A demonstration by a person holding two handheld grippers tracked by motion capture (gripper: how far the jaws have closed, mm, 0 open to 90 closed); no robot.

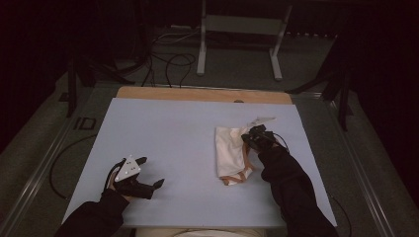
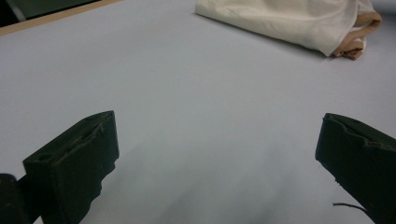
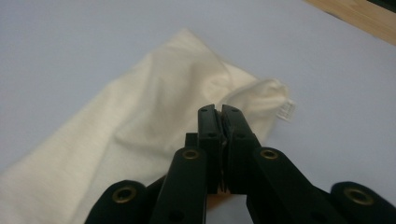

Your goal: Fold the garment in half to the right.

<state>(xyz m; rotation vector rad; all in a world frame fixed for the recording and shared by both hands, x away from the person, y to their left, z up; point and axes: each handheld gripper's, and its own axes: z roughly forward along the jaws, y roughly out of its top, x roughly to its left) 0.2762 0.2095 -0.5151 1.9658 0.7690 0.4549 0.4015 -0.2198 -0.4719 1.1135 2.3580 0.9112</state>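
A white cloth bag [image 1: 229,148] with a tan strap [image 1: 245,165] lies on the right half of the pale blue mat [image 1: 173,133]. At the bag's right edge, my right gripper [image 1: 253,136] is shut, with a dark sleeve behind it. In the right gripper view the jaws [image 3: 219,112] are pressed together over the cloth bag [image 3: 140,121], and a bit of tan strap [image 3: 219,200] shows between their bases. My left gripper [image 1: 151,171] rests low at the mat's near left, open and holding nothing. In the left gripper view the open gripper [image 2: 217,126] faces bare mat, with the bag [image 2: 289,18] far off.
A wooden table edge [image 1: 197,94] shows beyond the mat. Behind it a metal stand [image 1: 237,29] and loose cables [image 1: 168,61] sit on the floor. A small white label [image 3: 287,112] sticks out at the bag's corner.
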